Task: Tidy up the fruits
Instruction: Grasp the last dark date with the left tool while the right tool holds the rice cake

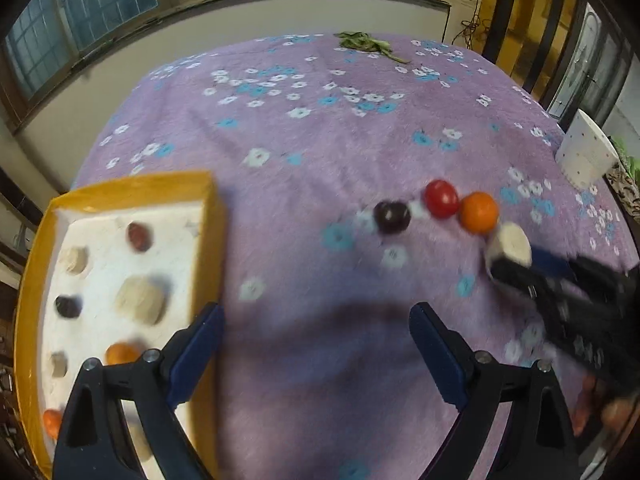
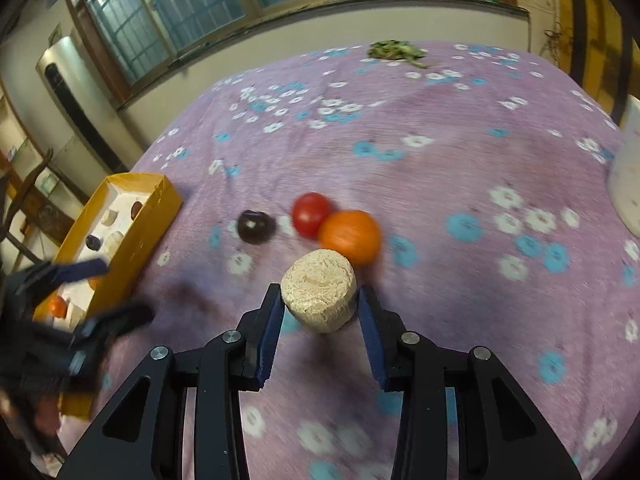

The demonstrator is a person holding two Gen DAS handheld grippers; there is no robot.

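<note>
Purple fleece with white and blue flowers (image 2: 440,168) covers the surface under a long row of windows (image 2: 208,4); whether it is a bed or a desk beneath cannot be told.

At the left sits a yellow box (image 1: 208,216) with a white insert (image 1: 104,280) that holds small pieces in separate hollows: a dark red fruit (image 1: 139,236), a dark purple one (image 1: 67,306), two orange ones (image 1: 120,354), and several beige cylinders (image 1: 140,300). The left hand-held gripper (image 1: 316,344) hangs at the box's near right corner with its blue-padded jaws spread wide and nothing between them; its left finger overlaps the box wall in the left wrist view.

Further right, three loose fruits lie in a line on the fleece: a dark plum (image 2: 256,226) a little apart, then a red tomato (image 2: 310,214) touching an orange fruit (image 2: 350,236). Just in front of the orange fruit is a beige cylinder block (image 2: 319,296), between the fingers of the right hand-held gripper (image 2: 320,312). The left pad meets its side; on the right a thin gap seems to show, so a firm pinch cannot be told.

At the far right edge stands a white dotted container (image 1: 586,156), and a bunch of green leaves (image 2: 394,50) lies at the far side of the fleece.
</note>
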